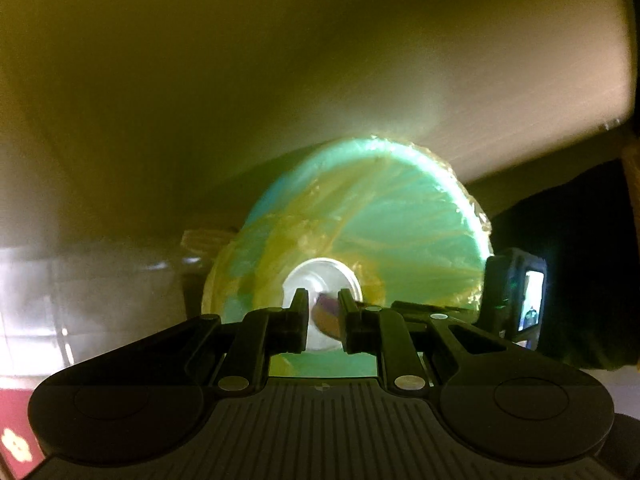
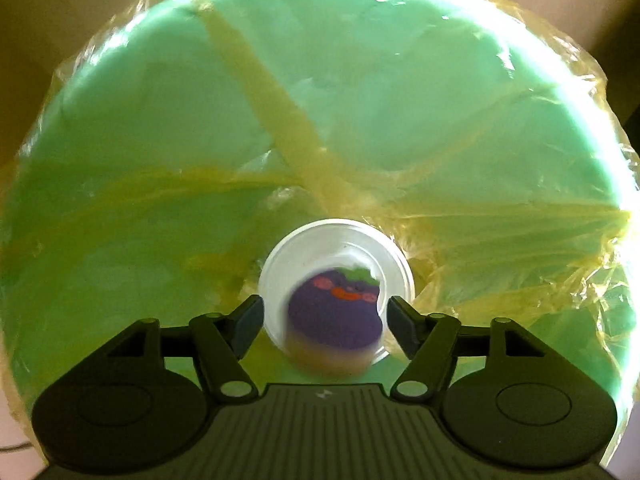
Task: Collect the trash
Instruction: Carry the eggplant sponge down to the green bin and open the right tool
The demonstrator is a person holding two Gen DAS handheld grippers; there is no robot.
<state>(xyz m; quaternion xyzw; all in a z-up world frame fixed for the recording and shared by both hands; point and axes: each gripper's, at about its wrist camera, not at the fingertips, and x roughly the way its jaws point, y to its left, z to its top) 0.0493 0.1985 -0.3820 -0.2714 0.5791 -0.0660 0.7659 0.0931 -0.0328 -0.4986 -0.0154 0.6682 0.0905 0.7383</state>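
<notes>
Right gripper (image 2: pixel 324 320) hangs spread wide over the green bin (image 2: pixel 360 80), cup (image 2: pixel 336 300) loose between its fingers. Left gripper (image 1: pixel 323 312) fingers sit nearly together beside it; can't tell if pinching.

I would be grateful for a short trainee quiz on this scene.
1. True or false: the green bin is lined with a yellow bag.
2. The cartoon figure on the clear cup is mainly: A red, B purple, C blue.
3. Fill in: the jaws of the right gripper stand ____, one on each side of the cup.
Key: 1 true; 2 B; 3 open.
</notes>
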